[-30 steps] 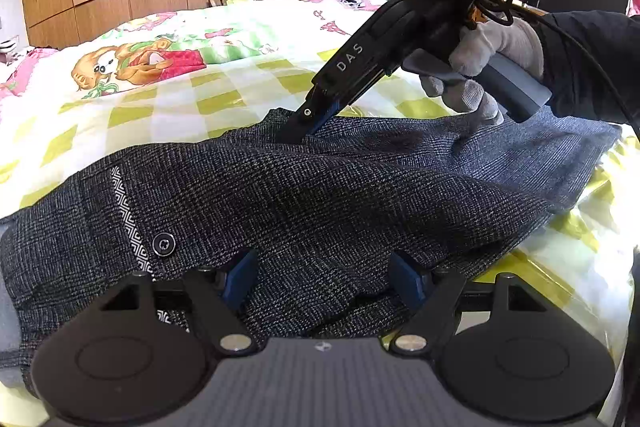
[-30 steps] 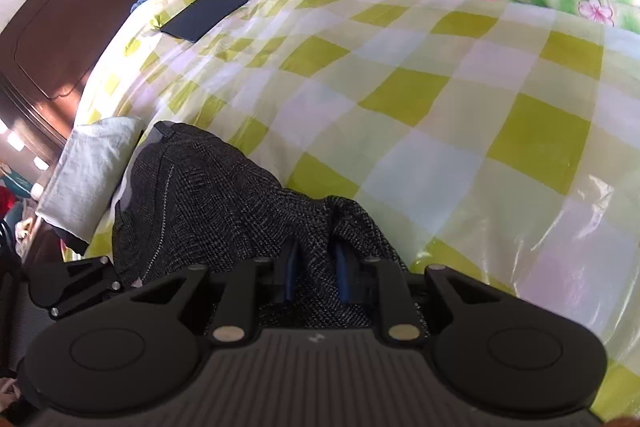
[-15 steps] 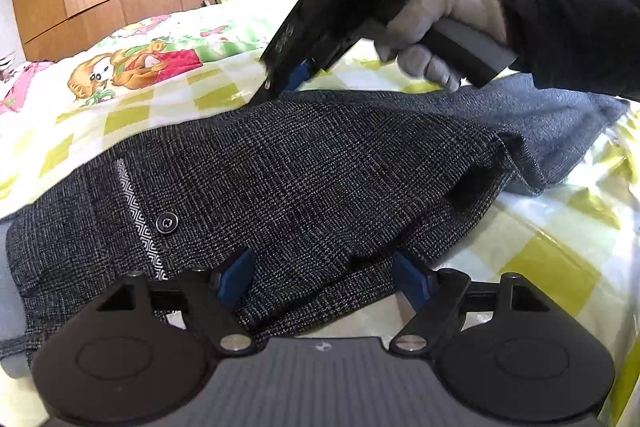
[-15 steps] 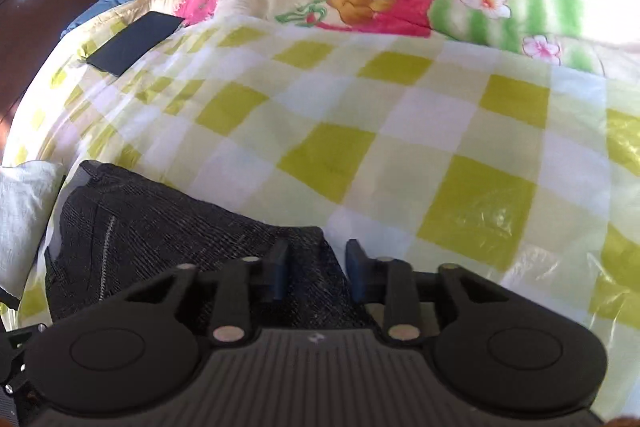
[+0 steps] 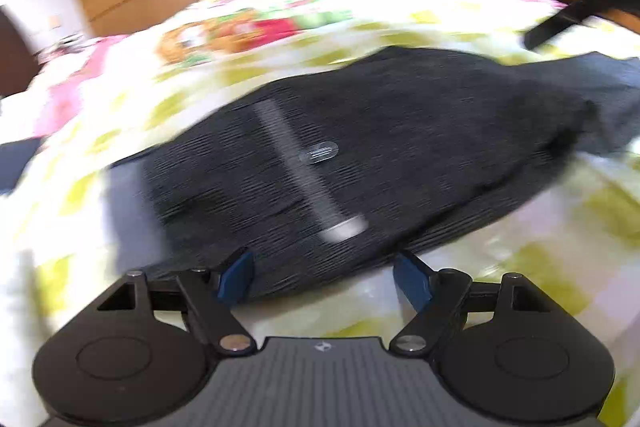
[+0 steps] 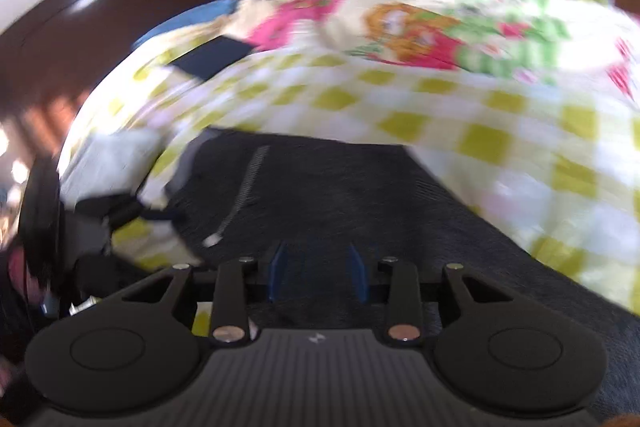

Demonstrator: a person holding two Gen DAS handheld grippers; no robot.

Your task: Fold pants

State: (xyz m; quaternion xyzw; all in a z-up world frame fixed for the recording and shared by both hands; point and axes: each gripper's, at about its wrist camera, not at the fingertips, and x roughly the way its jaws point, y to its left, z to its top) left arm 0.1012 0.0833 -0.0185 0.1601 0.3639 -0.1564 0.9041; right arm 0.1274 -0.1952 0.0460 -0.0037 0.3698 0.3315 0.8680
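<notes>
L gripper [image 5: 326,277] fingers wide apart, nothing held | R gripper [image 6: 318,273] jaws opening, empty, lifted off cloth it pinched 1 s ago | 1 pair dark pants [image 5: 400,147] folded flat on checked bedsheet [image 5: 560,259] | both views blurrier vs earlier

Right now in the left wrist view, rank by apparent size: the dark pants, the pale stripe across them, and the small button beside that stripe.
1. Dark pants, the largest by far.
2. Pale stripe, a narrow band across them.
3. Button, the smallest, though motion blur smears its outline.
</notes>
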